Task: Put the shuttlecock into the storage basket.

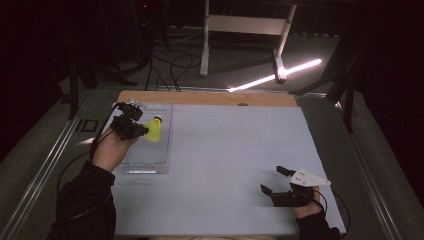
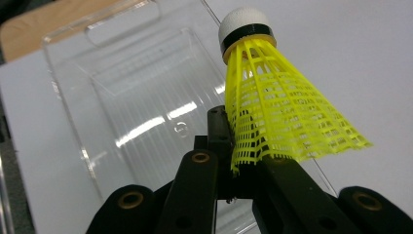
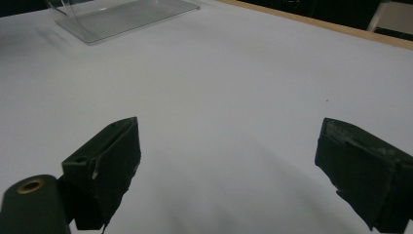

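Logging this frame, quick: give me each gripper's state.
Left gripper: shut on the yellow shuttlecock, over the clear tray.
Right gripper: open, holding nothing.

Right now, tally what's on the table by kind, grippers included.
Yellow shuttlecock: 1, held in the left gripper
Clear plastic tray: 1
Grippers: 2, counting the right gripper, open and empty
Total: 4
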Demonstrator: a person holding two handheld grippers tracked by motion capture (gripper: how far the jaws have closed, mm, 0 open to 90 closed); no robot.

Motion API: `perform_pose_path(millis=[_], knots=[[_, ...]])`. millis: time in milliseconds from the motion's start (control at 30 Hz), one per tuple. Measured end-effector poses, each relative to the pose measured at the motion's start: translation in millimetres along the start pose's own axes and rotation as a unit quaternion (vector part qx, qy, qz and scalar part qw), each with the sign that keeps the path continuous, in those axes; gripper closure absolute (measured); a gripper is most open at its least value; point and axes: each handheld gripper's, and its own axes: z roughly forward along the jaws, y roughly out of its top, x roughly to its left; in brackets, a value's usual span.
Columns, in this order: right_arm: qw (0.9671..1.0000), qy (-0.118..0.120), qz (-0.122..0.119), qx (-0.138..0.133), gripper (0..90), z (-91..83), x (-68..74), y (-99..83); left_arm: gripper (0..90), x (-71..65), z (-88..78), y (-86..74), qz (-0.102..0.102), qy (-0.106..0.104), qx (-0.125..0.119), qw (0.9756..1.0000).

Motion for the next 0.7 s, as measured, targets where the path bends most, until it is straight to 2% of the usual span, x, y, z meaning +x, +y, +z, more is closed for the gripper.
perform_pose_path(millis=[233, 400, 700], knots=[[1.0, 0.0, 0.001, 0.0, 9.5, -0.3, -0.2, -0.2, 89.9, -2.6, 12.4, -1.1, -0.002, -0.002, 0.004, 1.0], [1.0, 0.0, 0.001, 0.0, 9.5, -0.3, -0.3, -0.2, 89.9, -3.7, 27.4, -5.3, -0.004, 0.005, 0.013, 0.9999], [1.0, 0.001, 0.001, 0.001, 9.5, -0.1, -0.4, -0.4, 89.9, -3.5, 43.6, -10.2, -0.008, 0.004, 0.031, 0.9995]])
